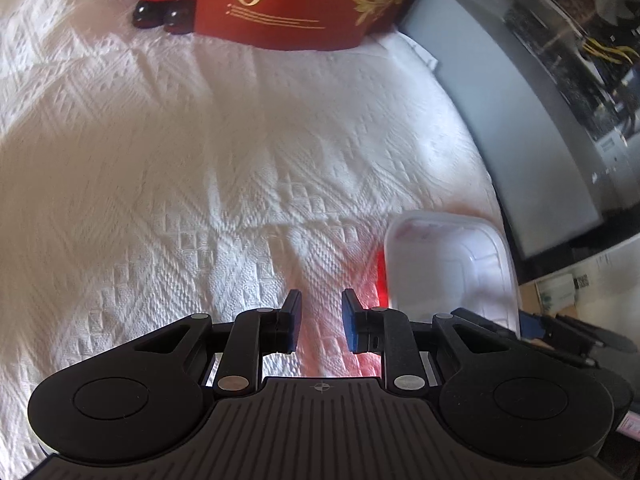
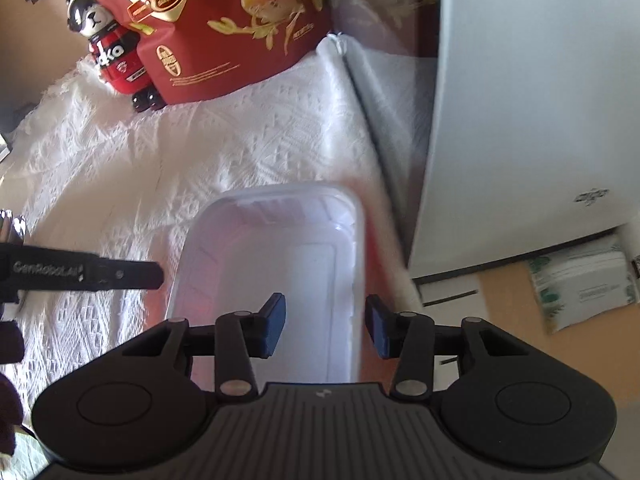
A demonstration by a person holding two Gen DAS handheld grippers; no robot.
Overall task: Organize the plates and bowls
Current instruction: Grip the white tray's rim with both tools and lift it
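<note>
Early stage, judging by layout: no stack visible. White plastic container on tablecloth, at 4 o'clock from left gripper. Right gripper straddles its right rim, released. Left gripper parted, empty. Grasp and placing remain.

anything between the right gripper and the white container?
Nothing visible. The right gripper hangs over the near end of the white container with its jaws apart and nothing between them. The left gripper sits off to the container's left side, outside that path.
</note>
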